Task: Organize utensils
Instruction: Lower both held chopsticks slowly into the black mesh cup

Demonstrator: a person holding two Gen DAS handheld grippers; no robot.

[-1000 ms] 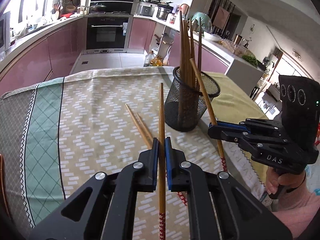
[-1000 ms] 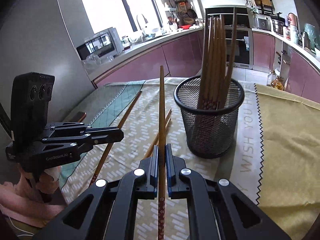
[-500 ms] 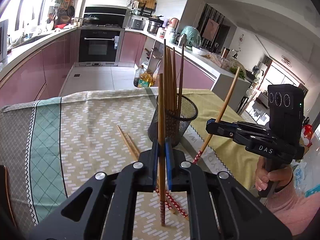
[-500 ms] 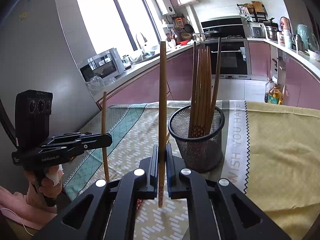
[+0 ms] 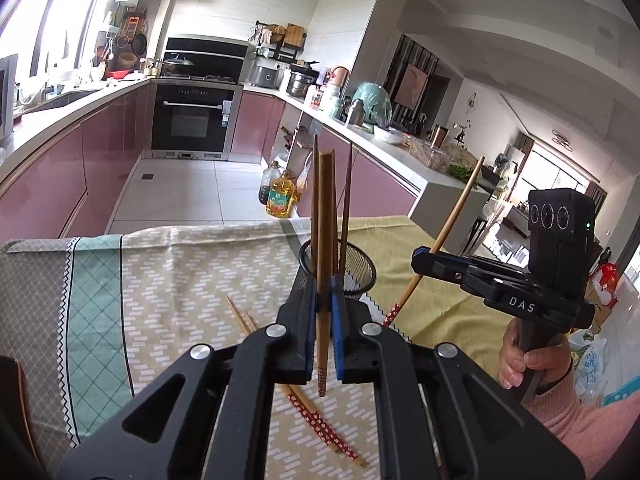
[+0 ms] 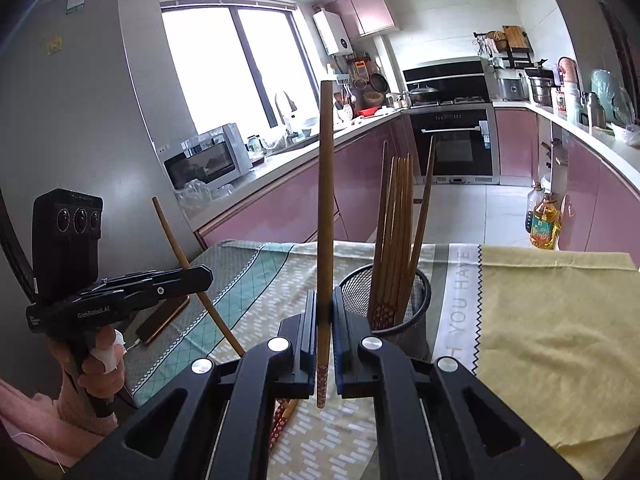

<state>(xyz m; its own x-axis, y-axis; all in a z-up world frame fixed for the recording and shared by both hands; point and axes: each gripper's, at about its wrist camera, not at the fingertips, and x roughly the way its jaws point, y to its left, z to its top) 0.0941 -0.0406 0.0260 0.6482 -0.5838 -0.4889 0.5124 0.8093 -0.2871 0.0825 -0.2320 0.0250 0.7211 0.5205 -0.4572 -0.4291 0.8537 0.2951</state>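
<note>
My left gripper (image 5: 323, 285) is shut on a wooden chopstick (image 5: 325, 220), which stands nearly upright with its red patterned end hanging free above the cloth. Just behind it is the black mesh holder (image 5: 362, 276) with several chopsticks. My right gripper (image 6: 325, 296) is shut on a second chopstick (image 6: 326, 184), upright, left of the holder (image 6: 418, 320). Each view shows the other gripper off to the side with its chopstick slanting: right gripper (image 5: 420, 260), left gripper (image 6: 204, 276). Two more chopsticks (image 5: 316, 420) lie on the tablecloth below.
A patterned tablecloth (image 5: 180, 288) covers the table, with a yellow cloth (image 6: 552, 320) on the right part. A phone (image 6: 164, 320) lies near the table's left edge. Oil bottles (image 5: 280, 198) stand on the floor beyond. Pink kitchen cabinets ring the room.
Both grippers have risen and tipped upward, lifting their chopsticks off the cloth to near upright. The holder now sits lower in both views.
</note>
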